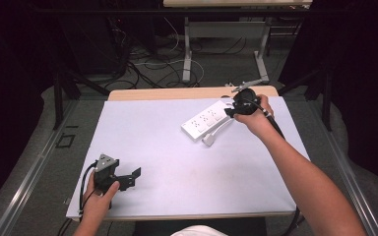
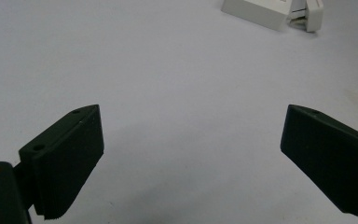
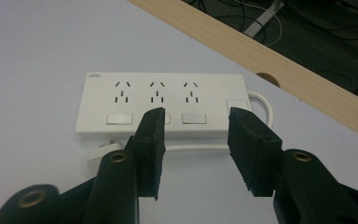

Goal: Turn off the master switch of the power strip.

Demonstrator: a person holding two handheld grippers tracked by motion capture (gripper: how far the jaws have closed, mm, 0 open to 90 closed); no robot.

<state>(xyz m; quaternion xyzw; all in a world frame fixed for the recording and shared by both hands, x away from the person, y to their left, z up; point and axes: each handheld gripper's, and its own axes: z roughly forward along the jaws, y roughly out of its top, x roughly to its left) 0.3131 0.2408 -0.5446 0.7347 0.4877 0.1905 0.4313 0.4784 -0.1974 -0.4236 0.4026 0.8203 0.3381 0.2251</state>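
A white power strip with three sockets lies flat on the white sheet at the back right, its white cable curling along its near side to a plug. In the right gripper view the strip sits just beyond the jaws, and the plug peeks out at the left. My right gripper hovers at the strip's right end, open, with nothing between its pads. My left gripper rests near the front left, open wide over bare sheet. Its view catches the strip far off.
The white sheet covers most of the table, with a bare wooden strip along the far edge. Beyond it are table legs and loose cables on the floor. The person's forearms enter from the bottom.
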